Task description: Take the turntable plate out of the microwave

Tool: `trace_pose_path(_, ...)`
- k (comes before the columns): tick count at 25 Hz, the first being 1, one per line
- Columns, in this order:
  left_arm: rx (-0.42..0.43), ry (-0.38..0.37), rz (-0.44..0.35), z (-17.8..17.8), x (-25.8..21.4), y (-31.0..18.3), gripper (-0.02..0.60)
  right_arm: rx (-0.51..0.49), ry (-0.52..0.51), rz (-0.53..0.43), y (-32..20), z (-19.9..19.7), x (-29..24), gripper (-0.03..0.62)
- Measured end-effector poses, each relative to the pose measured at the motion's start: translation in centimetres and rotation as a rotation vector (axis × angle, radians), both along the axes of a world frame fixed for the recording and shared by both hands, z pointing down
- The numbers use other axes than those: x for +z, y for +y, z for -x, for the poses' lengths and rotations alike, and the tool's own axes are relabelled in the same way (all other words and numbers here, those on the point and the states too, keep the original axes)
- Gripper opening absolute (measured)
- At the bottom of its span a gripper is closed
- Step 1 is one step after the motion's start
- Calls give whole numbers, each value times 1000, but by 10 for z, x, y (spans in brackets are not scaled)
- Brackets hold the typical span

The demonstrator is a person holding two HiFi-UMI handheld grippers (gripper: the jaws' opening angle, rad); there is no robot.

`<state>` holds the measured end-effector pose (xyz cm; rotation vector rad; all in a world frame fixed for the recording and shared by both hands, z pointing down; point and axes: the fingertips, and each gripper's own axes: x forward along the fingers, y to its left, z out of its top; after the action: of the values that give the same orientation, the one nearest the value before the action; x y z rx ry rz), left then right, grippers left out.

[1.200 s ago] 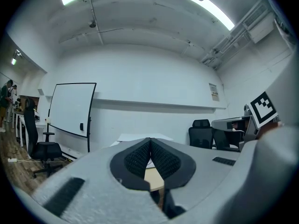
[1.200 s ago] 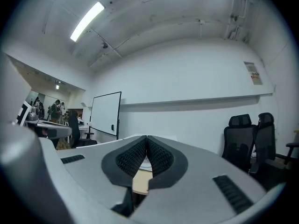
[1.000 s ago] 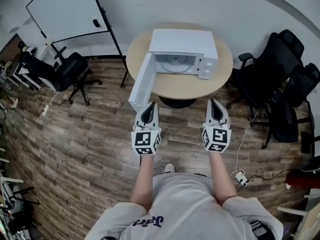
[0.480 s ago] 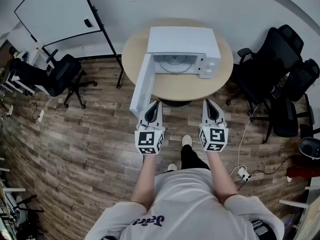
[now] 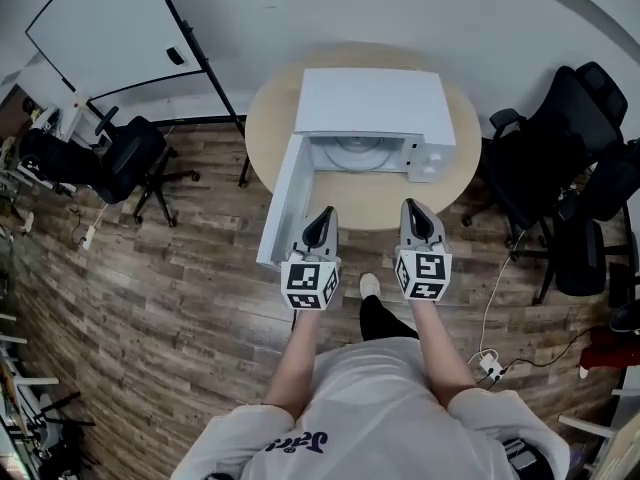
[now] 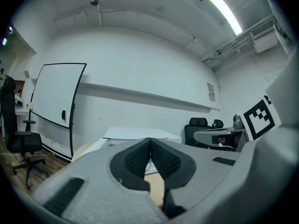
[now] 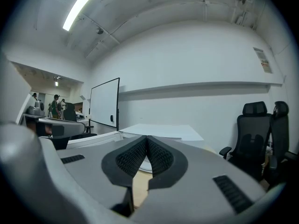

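A white microwave (image 5: 372, 103) stands on a round wooden table (image 5: 365, 190) with its door (image 5: 283, 200) swung open to the left. The glass turntable plate (image 5: 355, 150) lies inside the cavity. My left gripper (image 5: 321, 218) is shut and empty, just right of the open door's edge, at the table's near rim. My right gripper (image 5: 414, 211) is shut and empty too, over the table's near edge below the control panel. In the left gripper view the microwave (image 6: 140, 135) shows beyond the shut left gripper (image 6: 150, 142). In the right gripper view the microwave (image 7: 163, 130) lies ahead of the shut right gripper (image 7: 146, 139).
A whiteboard on a stand (image 5: 105, 28) is at the far left with an office chair (image 5: 120, 158) in front of it. Black office chairs (image 5: 560, 168) crowd the right side. A power strip and cable (image 5: 488, 364) lie on the wooden floor at the right.
Both grippers have moved forward towards the table and now reach its near edge. The person has stepped closer to the microwave. The jaws stay shut.
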<state>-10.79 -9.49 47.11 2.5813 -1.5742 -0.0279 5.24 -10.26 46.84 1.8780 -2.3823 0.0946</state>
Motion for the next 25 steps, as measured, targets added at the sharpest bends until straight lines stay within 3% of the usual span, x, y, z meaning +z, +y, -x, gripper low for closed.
trace_pose_path(9, -8, 13, 116, -21, 32, -80, 15, -97, -104, 107, -81, 9, 33, 17)
trace_pose_path(15, 1, 7, 218, -38, 71, -115, 17, -138, -174, 243, -108, 19, 85, 17)
trace_pose_path(25, -33, 60, 375, -45, 138, -155, 17, -197, -274, 441, -138, 21, 169, 18)
